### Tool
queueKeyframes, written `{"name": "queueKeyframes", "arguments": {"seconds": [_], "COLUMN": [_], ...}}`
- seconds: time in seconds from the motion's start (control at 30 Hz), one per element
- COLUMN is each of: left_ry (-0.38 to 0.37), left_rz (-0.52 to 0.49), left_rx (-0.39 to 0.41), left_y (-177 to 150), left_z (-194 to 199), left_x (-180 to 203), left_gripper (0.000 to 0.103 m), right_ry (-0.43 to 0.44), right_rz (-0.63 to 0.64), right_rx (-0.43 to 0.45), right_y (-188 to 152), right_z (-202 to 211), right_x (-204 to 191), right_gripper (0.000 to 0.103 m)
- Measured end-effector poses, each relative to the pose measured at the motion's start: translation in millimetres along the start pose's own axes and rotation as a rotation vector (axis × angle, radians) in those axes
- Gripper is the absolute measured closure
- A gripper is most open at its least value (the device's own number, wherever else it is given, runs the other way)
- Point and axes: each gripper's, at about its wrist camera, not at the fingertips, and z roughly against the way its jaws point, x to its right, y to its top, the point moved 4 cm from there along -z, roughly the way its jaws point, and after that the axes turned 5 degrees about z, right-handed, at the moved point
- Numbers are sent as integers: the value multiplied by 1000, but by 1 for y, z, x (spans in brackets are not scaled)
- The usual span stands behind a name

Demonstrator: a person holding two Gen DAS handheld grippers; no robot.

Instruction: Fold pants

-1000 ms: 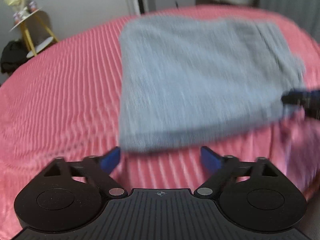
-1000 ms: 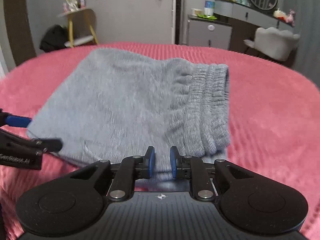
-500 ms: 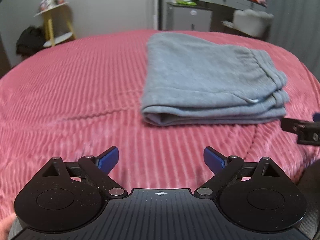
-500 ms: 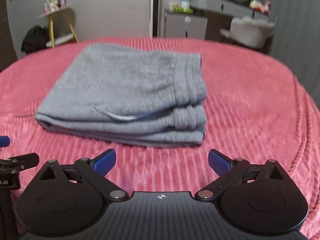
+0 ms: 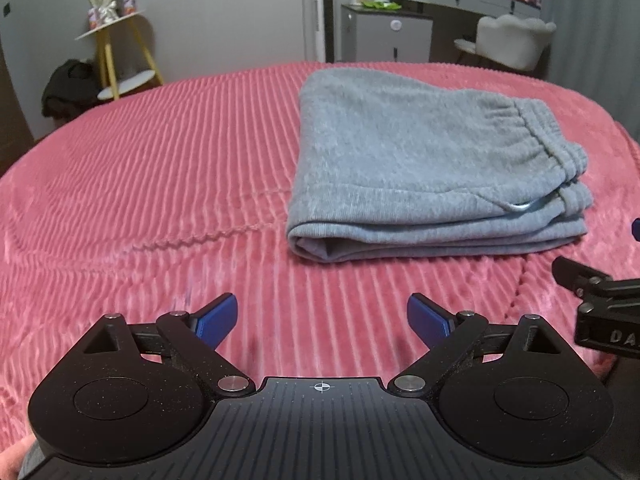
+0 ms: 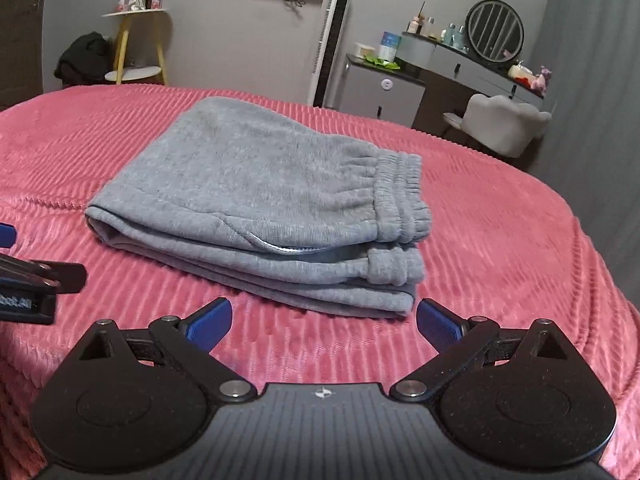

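Grey pants (image 5: pixel 420 168) folded in a stack on pink blanket (image 5: pixel 160 184), left gripper (image 5: pixel 322 316) spread wide, right gripper (image 6: pixel 324 320) spread wide, both clear of cloth

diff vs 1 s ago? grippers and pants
The right gripper, shut on the pants' near edge a second ago, has let go and opened. Both it and the left gripper have backed away from the bundle. The left stayed open throughout. The pants stay folded on the pink bedspread, waistband to the right.
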Motion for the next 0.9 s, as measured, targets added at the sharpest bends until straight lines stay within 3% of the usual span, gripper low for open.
{"name": "queueKeyframes", "arguments": {"seconds": [0.47,0.9], "left_ry": [-18,-22], "left_rz": [16,30], "left_rx": [26,9], "left_y": [7,8], "left_z": [-29,-43], "left_x": [-1,-4], "left_gripper": [8,8], "right_ry": [55,79], "right_rz": [-120,-207], "right_rx": [60,4], "right_y": [8,5], "right_z": [-23,-43], "right_x": [-1,4], "right_gripper": [4,4]}}
